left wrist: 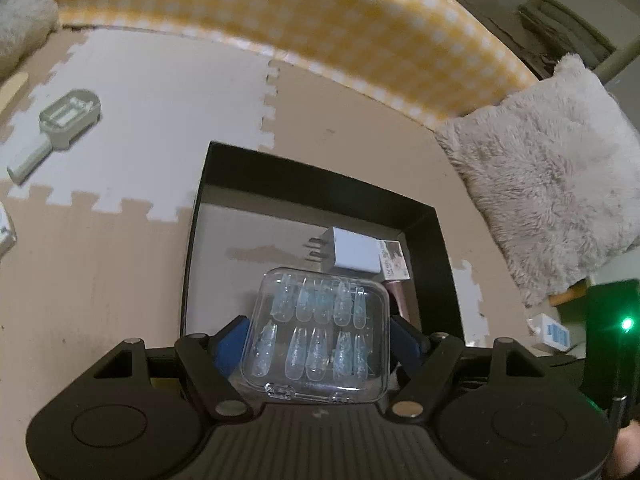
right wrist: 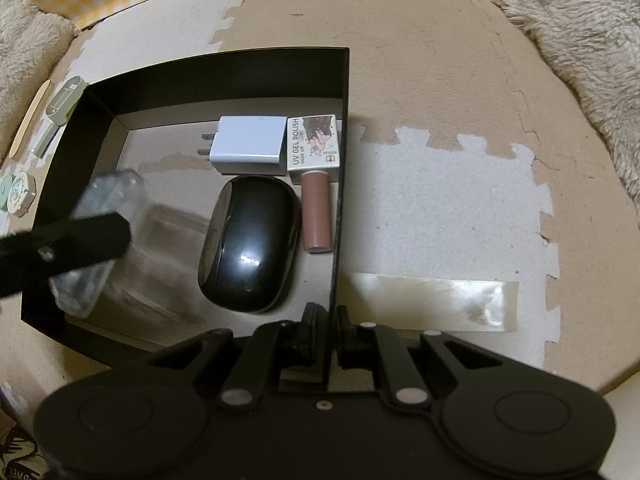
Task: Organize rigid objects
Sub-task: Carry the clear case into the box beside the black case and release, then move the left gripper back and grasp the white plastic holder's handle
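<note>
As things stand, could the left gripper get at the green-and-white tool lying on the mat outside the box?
Probably not yet. The left gripper is shut on the clear case of nails over the black box. The tool lies in the open on the mat, nothing blocking it, so it looks reachable once the case is released.

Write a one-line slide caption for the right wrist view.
Right gripper pinches the black box's wall while the left gripper lowers a clear nail case beside the mouse.
</note>
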The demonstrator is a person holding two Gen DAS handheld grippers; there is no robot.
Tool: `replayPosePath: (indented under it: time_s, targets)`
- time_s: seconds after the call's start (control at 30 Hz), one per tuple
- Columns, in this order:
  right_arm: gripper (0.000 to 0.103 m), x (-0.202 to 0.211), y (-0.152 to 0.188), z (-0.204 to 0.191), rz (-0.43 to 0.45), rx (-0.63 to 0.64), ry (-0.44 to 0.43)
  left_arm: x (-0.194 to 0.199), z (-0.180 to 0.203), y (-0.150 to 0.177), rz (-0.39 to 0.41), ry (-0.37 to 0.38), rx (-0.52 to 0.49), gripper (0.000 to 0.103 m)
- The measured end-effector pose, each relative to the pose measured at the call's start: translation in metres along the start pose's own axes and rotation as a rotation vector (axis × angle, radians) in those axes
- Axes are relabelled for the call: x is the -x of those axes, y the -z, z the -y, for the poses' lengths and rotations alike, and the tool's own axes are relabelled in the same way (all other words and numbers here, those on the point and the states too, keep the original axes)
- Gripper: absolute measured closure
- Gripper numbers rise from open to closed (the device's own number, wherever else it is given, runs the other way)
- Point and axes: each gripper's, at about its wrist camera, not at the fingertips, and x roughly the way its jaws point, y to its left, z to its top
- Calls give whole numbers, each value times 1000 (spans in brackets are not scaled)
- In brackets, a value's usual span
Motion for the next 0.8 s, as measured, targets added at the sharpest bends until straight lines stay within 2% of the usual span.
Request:
replayPosePath:
  time_s: [0.33,0.47,0.8]
  targets:
    - [92,1,1,1,0,-1,-2,0,5,8,-2,-27,6,26]
    - [92,1,1,1,1,-2,-2,1,5,10,-19,-41,15,13]
    - [92,1,1,1,0,-2,-2,6,5,11,-59,-43,7,10]
